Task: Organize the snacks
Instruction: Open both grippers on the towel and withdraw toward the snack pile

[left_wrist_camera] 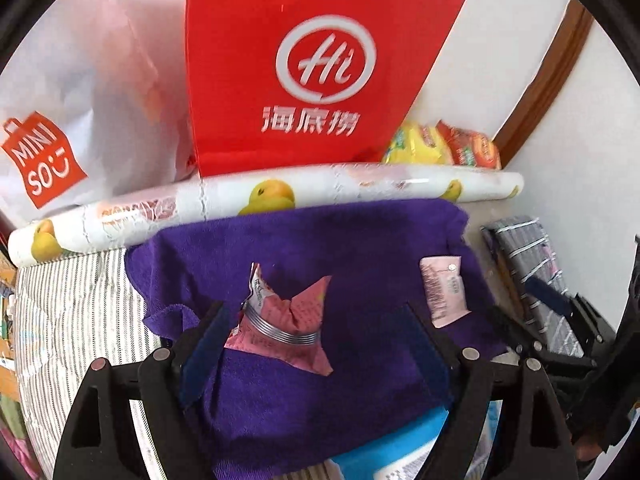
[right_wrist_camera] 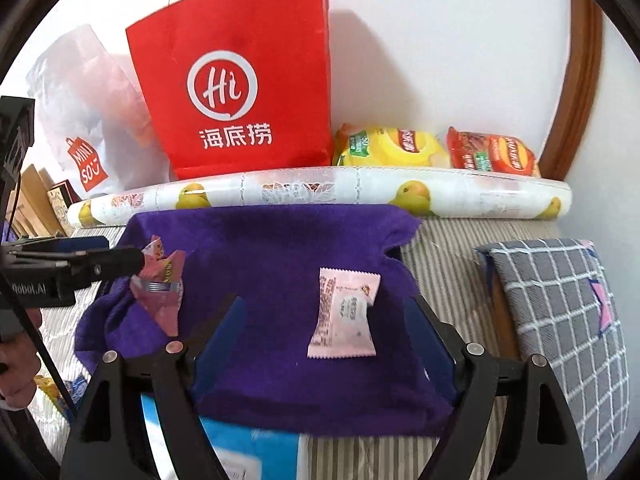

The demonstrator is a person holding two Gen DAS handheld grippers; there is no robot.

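Grippers, left (left_wrist_camera: 316, 328) and right (right_wrist_camera: 324, 320), both stand apart and empty above the purple towel (right_wrist_camera: 280, 248); clipped packet (left_wrist_camera: 280, 320) and pale sachet (right_wrist_camera: 344, 316) lie on it, well apart.

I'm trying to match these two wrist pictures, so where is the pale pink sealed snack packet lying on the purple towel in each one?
Left wrist view: the pale pink packet lies right of centre on the purple towel, beyond the right finger.
Right wrist view: the same packet lies near the middle, between the open fingers.
Shared landmark: the red paper bag standing behind the towel.
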